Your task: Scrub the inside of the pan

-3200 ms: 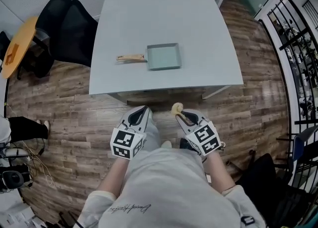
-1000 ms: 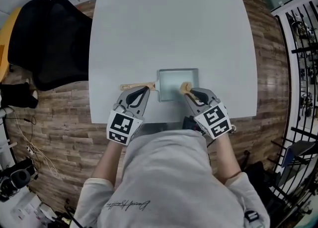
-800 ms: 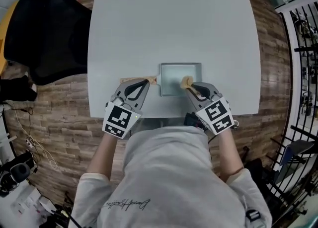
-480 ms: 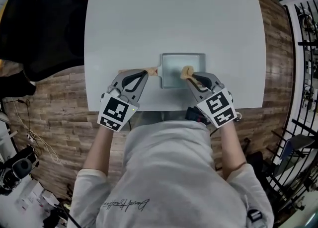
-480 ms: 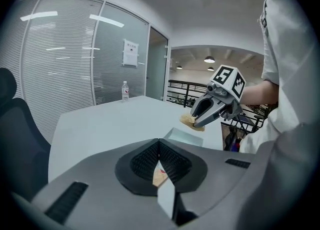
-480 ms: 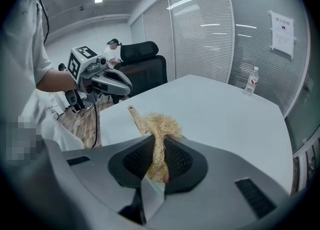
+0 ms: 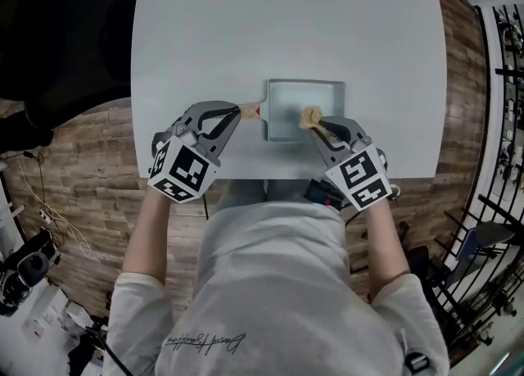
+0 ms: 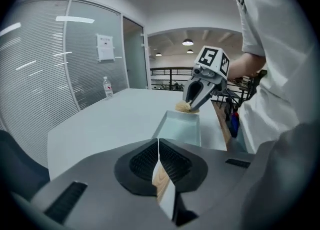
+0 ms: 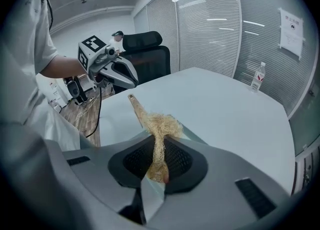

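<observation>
A pale blue-green rectangular pan (image 7: pixel 295 104) with a wooden handle (image 7: pixel 249 110) lies near the front edge of the white table (image 7: pixel 286 22). My left gripper (image 7: pixel 235 111) is shut and empty, with its tips just over the handle's end. In the left gripper view the handle (image 8: pixel 161 184) shows beneath the shut jaws and the pan (image 8: pixel 180 128) lies beyond. My right gripper (image 7: pixel 322 127) is shut on a tan fibrous scrubber (image 7: pixel 310 117), which hangs over the pan's near right part. The right gripper view shows the scrubber (image 9: pixel 159 123) sticking out of the jaws.
A black office chair (image 7: pixel 57 30) stands left of the table. A water bottle (image 9: pixel 258 81) is at the table's far side. Metal railings (image 7: pixel 499 79) run along the right over the wooden floor. The person's torso is close against the table's front edge.
Both grippers have moved forward and down from beside the body to the pan. The left gripper has rolled and now sits over the handle. The scrubber has come lower over the pan.
</observation>
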Tool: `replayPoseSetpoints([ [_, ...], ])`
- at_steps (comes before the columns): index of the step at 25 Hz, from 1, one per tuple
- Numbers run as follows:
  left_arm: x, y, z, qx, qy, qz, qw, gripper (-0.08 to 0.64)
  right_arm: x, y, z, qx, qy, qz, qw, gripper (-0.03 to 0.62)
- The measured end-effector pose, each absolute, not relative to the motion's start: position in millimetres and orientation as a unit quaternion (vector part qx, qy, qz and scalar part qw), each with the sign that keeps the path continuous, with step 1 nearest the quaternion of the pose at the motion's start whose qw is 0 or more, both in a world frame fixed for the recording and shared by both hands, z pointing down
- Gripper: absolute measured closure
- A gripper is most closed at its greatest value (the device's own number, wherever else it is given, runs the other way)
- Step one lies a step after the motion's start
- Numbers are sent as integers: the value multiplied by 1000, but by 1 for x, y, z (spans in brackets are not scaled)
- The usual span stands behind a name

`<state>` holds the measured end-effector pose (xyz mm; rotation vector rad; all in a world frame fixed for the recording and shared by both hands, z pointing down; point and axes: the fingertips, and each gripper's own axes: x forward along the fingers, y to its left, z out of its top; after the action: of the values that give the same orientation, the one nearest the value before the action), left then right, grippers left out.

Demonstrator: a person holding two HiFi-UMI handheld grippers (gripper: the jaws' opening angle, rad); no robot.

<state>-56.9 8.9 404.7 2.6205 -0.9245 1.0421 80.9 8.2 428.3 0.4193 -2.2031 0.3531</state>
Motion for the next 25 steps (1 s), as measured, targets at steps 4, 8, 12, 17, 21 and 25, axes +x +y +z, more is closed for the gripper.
replayPoseSetpoints([
  [4,-51,15,432,874,-250,411,74,474,81,8,435,159,-878,135,432,525],
  [8,-44,24,456,863,-185,466,57,410,80,6,437,153,-878,132,433,525],
  [12,-41,30,480,846,-130,516,37,375,76,4,442,144,-877,123,441,525],
  [17,-48,32,500,830,-104,546,30,354,70,2,453,130,-873,109,457,525],
  [21,-45,35,508,828,-86,553,42,355,66,2,464,110,-874,98,463,525],
  [25,-44,36,514,822,-79,562,41,369,62,0,478,89,-866,62,488,525],
])
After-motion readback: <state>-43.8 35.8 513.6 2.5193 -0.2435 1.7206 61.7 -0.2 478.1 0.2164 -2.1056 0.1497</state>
